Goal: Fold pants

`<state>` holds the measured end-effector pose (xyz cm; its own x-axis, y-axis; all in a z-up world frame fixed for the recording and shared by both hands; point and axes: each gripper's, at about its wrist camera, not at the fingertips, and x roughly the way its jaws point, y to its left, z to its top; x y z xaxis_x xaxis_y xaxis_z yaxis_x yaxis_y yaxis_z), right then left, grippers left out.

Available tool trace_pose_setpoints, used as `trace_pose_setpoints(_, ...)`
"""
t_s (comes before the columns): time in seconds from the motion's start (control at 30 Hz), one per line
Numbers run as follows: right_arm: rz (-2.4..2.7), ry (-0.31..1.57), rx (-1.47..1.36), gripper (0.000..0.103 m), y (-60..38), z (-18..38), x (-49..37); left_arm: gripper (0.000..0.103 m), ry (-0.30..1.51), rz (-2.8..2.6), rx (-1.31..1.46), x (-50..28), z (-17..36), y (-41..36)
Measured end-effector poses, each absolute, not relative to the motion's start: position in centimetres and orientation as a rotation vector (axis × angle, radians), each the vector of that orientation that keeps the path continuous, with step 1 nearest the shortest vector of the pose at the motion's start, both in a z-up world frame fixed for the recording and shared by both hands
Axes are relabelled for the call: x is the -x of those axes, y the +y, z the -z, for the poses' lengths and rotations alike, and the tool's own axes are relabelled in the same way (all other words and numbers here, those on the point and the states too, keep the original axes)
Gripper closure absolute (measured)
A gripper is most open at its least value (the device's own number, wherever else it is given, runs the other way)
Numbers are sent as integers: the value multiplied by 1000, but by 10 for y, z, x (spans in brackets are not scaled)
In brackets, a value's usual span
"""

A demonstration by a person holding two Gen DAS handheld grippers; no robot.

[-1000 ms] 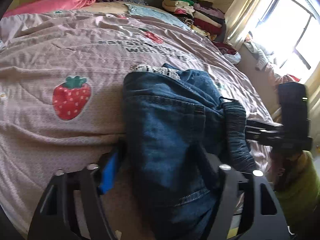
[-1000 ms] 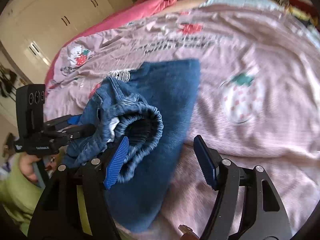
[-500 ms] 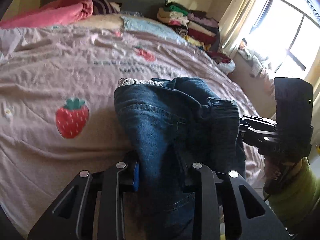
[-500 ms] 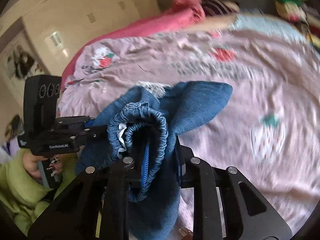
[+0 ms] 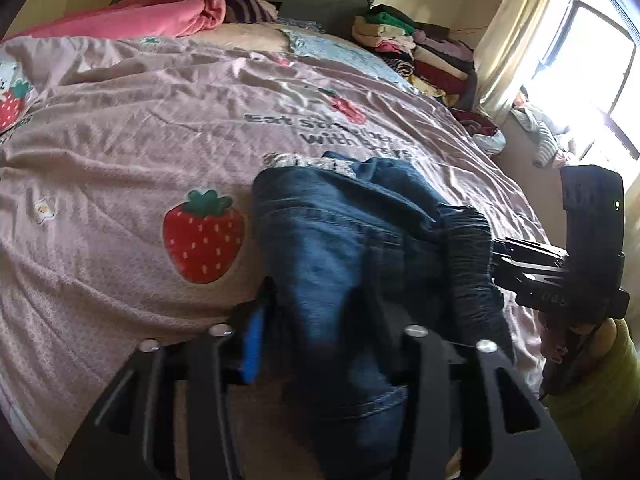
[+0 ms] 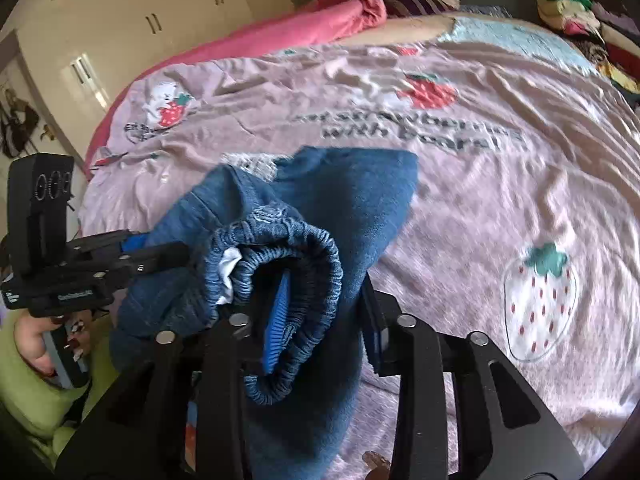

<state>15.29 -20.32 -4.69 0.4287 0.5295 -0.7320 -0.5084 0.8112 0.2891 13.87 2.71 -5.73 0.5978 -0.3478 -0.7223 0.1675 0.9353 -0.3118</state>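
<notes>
Daylight pours from the blown-out bright window (image 5: pixel 592 80) — fisheye edges bend and darken; the right view blurs slightly.

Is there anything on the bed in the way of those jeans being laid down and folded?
Nothing visible. The jeans already sit between the fingers of both grippers, left and right, whose jaws are opening. The bedspread around them is bare; the pink blanket and clothes pile lie at the far end.
</notes>
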Motion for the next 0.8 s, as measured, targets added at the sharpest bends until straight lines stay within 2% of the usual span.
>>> trace_pose_setpoints(0.1, -628, 914, -14, 63, -204, 44, -149, 50, 887, 293, 239, -137, 58, 30)
trace_pose_setpoints(0.13, -627, 906, -11, 61, -205, 41, -147, 44, 885, 290, 240, -135, 56, 31)
trace_pose_setpoints(0.2, -619, 878, -4, 48, -208, 32, -139, 35, 880, 284, 247, -129, 50, 32)
trace_pose_setpoints(0.23, -610, 866, 3, 45, -210, 28, -136, 30, 874, 279, 253, -126, 47, 33)
trace_pose_setpoints(0.4, -602, 768, 24, 23, -220, -1, -108, 24, 826, 245, 243, -103, 25, 39)
trace_pose_setpoints(0.43, -594, 735, 39, 20, -222, -9, -100, 10, 815, 229, 239, -97, 21, 41)
trace_pose_setpoints(0.47, -589, 714, 46, 18, -223, -14, -95, 5, 807, 217, 235, -93, 18, 42)
trace_pose_setpoints(0.67, -553, 600, 91, 9, -234, -43, -60, 5, 768, 160, 200, -62, -5, 45)
trace_pose_setpoints(0.8, -536, 604, 81, 9, -240, -47, -46, 5, 755, 158, 191, -44, -16, 41)
